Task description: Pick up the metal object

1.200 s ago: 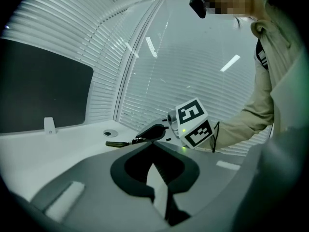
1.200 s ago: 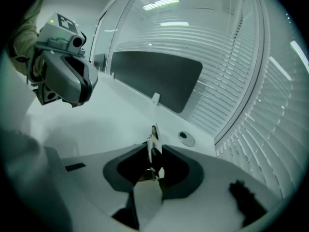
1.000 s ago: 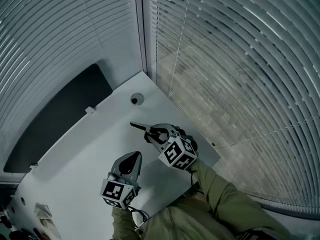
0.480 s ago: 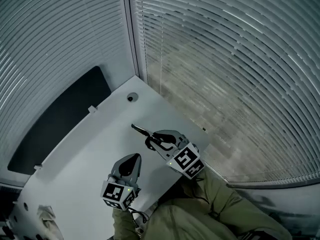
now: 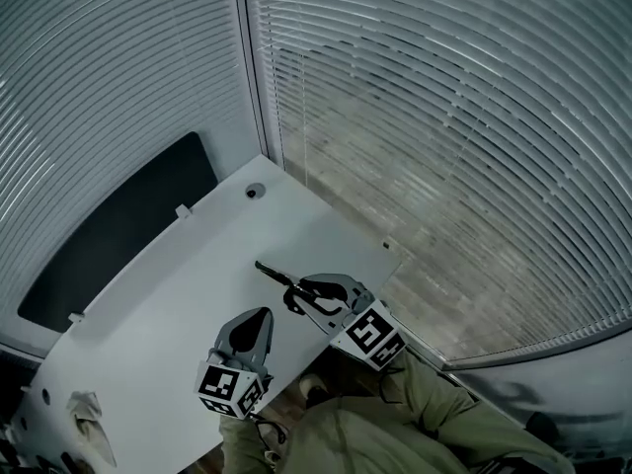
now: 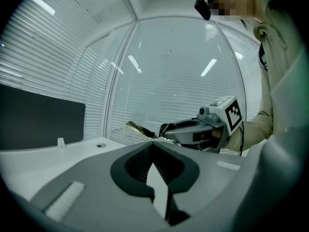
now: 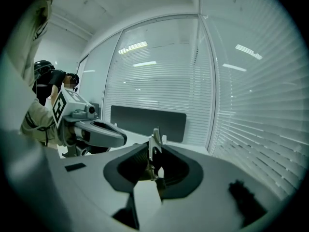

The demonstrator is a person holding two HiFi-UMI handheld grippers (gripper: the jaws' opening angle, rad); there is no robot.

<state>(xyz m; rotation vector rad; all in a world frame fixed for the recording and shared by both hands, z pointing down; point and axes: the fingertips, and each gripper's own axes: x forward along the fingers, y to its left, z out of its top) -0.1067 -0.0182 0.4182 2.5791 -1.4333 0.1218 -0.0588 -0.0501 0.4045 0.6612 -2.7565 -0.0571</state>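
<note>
The metal object [image 5: 271, 272] is a thin dark strip that sticks out up and to the left from my right gripper [image 5: 293, 292], which is shut on its near end above the white table [image 5: 178, 294]. In the right gripper view the metal object [image 7: 156, 137] stands upright between the pads. In the left gripper view the metal object [image 6: 139, 129] looks golden, ahead of the right gripper [image 6: 164, 135]. My left gripper [image 5: 262, 315] hovers just left of the right one, jaws together and holding nothing.
A round hole [image 5: 254, 192] sits near the table's far corner. A dark panel [image 5: 118, 230] runs along the table's left edge. Window blinds [image 5: 444, 117] lie beyond the right edge. A crumpled cloth [image 5: 85, 415] lies at the near left.
The right gripper has kept its hold on the metal object and drawn back a little from the round hole toward the person. The head view has shifted; the left gripper has barely moved.
</note>
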